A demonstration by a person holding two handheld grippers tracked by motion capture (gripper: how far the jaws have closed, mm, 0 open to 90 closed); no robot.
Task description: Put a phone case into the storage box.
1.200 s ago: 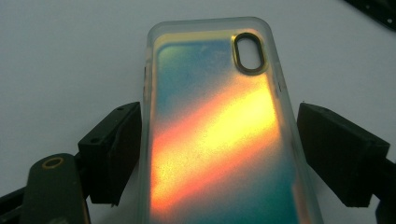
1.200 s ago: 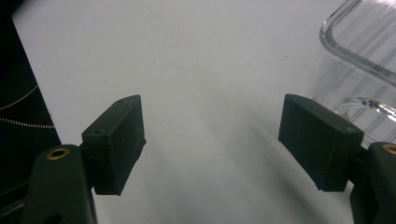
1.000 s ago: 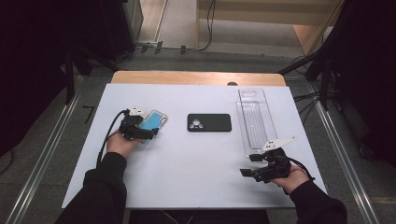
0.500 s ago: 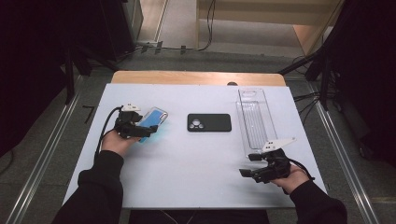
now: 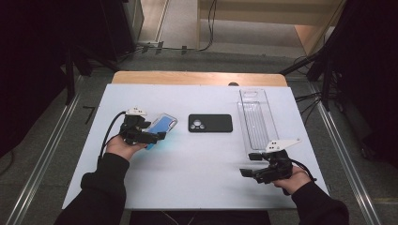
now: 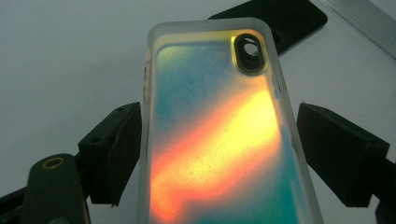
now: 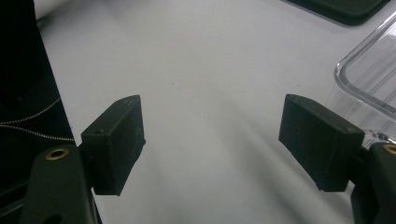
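White tabletop (image 5: 197,164) fills the middle of a dim room, with grey floor and metal rails running along either side and a wooden edge at the table's far end.

On the left half of the table, the iridescent phone case (image 5: 159,127) sits between the jaws of the left gripper (image 5: 152,136). In the left gripper view the case (image 6: 219,135) has a frosted clear rim, a back that shimmers teal, orange and yellow, and an oval camera cutout at its far end. The left-hand jaw presses against the case's edge; the right-hand jaw stands just beside the other edge with a sliver of table showing between, so I cannot tell whether the case is truly pinched or merely framed. I also cannot tell whether it is lifted off the table.

Just beyond the case, near the table's centre, lies a black phone case (image 5: 210,123), flat and lengthwise across the table. Further right a clear plastic tray (image 5: 257,119) runs away from the person, empty-looking and transparent.

Near the table's front right corner the right gripper (image 5: 248,165) hovers over bare tabletop, its jaws spread wide with nothing between them; the right gripper view shows the tray's corner (image 7: 369,70) beside it.
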